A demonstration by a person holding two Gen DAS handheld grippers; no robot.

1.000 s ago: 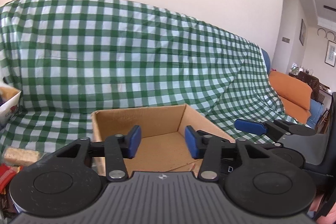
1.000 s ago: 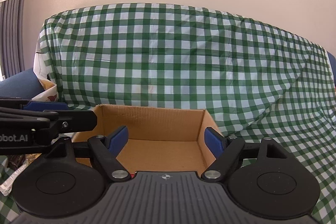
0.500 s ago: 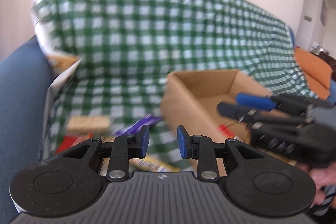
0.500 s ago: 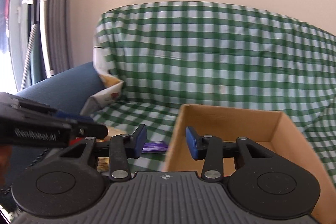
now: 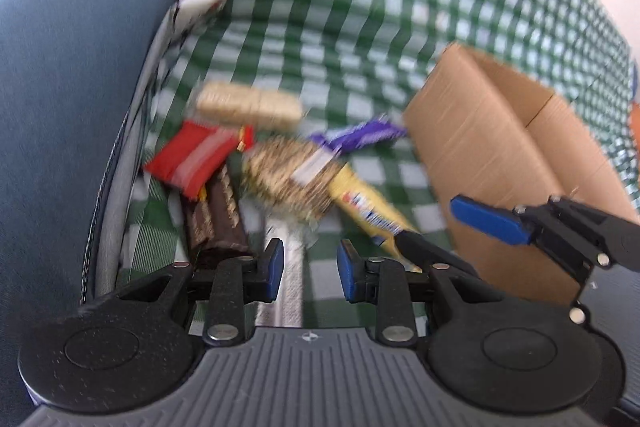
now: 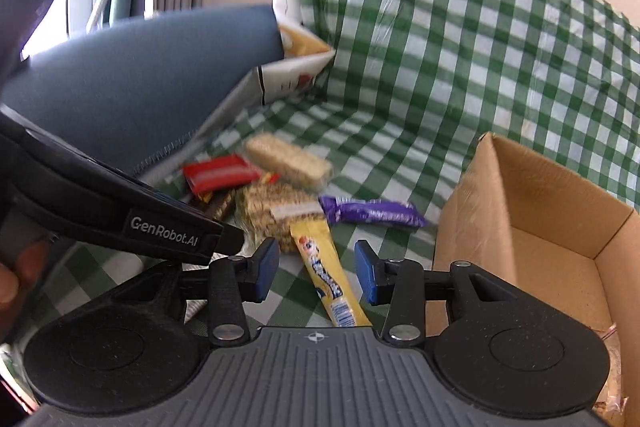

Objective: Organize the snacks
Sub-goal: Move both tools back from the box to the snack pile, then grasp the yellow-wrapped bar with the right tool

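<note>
Several wrapped snacks lie in a heap on the green checked cloth [image 5: 360, 7]: a beige wafer pack [image 5: 248, 107], a red pack [image 5: 192, 157], a brown bar [image 5: 216, 215], a round grainy pack [image 5: 288, 175], a purple bar [image 6: 372, 213] and a yellow bar [image 6: 328, 275]. An open cardboard box [image 6: 540, 227] stands to their right. My left gripper [image 5: 310, 269] hovers open over a silvery wrapper [image 5: 290, 267], just short of the heap. My right gripper [image 6: 316, 273] is open above the yellow bar, pads clear of it.
A blue sofa armrest [image 5: 72, 87] borders the heap on the left, with a white paper bag [image 6: 296, 67] propped behind it. The box's near wall [image 5: 480, 167] stands close to my right gripper. A hand [image 6: 12, 279] shows at the left edge.
Both grippers swung left from the box and tipped down toward the snack heap. Their jaws narrowed, the right one by much more.
</note>
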